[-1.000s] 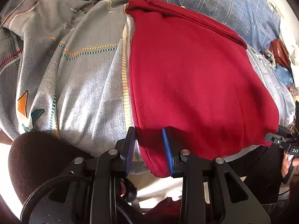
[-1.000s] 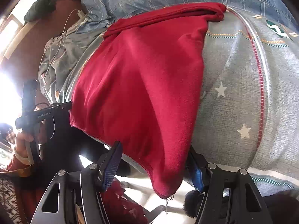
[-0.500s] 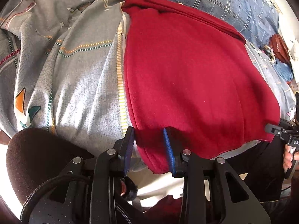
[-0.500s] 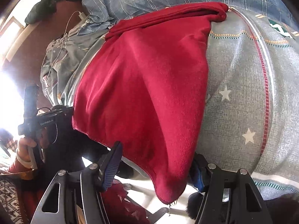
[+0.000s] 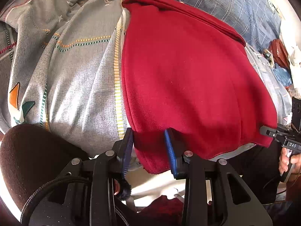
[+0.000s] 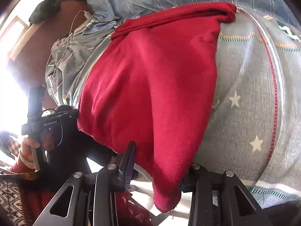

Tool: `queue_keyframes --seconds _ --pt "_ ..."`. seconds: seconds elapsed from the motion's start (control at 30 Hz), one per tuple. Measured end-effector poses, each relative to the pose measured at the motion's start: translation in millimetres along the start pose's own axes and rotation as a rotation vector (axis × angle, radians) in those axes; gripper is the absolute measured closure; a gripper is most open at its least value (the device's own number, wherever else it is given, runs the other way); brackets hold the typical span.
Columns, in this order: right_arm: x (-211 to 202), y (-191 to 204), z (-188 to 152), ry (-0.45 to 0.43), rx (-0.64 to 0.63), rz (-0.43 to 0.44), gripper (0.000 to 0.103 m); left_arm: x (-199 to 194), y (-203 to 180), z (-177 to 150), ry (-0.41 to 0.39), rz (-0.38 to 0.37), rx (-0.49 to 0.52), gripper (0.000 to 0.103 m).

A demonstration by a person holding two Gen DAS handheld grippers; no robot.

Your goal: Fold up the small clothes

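A red fleece garment [image 5: 188, 79] lies spread on a grey patterned bedsheet [image 5: 79, 86], its near edge hanging over the bed's side. My left gripper [image 5: 149, 141] is open, its blue pads on either side of the garment's near left corner. In the right wrist view the same garment [image 6: 150, 86] hangs down between the open jaws of my right gripper [image 6: 158, 162], which straddle its near right corner. The right pad is hidden behind the cloth. The far edge is bunched into a roll [image 6: 178, 17].
A blue plaid blanket [image 5: 225, 5] lies beyond the garment. A white charging cable [image 6: 62, 45] trails over the crumpled sheet at the left. A brown rounded cushion [image 5: 28, 154] sits by my left gripper. Clutter lies at the far right [image 5: 280, 52].
Both grippers have crept slightly forward along the garment's near corners. The cloth hangs deeper between the jaws. The jaws stay open.
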State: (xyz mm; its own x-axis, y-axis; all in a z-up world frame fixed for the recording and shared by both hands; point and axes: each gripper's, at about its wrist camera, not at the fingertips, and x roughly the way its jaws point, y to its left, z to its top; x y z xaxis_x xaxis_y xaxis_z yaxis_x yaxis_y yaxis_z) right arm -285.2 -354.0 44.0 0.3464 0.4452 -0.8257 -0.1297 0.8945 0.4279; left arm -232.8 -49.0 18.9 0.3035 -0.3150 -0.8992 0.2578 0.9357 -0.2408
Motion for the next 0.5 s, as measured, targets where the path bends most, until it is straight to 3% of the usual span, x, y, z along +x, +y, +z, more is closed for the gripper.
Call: queue_keyframes --seconds 0.07,0.1,0.13,0.17,0.4,0.5 --pt "1 0 -1 0.003 0.001 0.007 0.065 0 -1 0 0.001 -0.008 0.01 0.071" --pt "1 0 -2 0.003 0.002 0.011 0.064 0 -2 1 0.001 -0.014 0.021 0.075" --pt "1 0 -1 0.001 0.004 0.014 0.064 -1 -3 1 0.003 -0.027 0.029 0.087" --pt "1 1 -1 0.0 0.003 0.014 0.064 -1 -3 1 0.01 -0.038 0.035 0.088" --pt "-1 1 0 -0.008 0.001 0.014 0.064 0 4 3 0.022 -0.067 -0.017 0.086" --pt "1 -1 -1 0.008 0.01 0.028 0.062 -1 5 4 0.026 -0.086 -0.034 0.077"
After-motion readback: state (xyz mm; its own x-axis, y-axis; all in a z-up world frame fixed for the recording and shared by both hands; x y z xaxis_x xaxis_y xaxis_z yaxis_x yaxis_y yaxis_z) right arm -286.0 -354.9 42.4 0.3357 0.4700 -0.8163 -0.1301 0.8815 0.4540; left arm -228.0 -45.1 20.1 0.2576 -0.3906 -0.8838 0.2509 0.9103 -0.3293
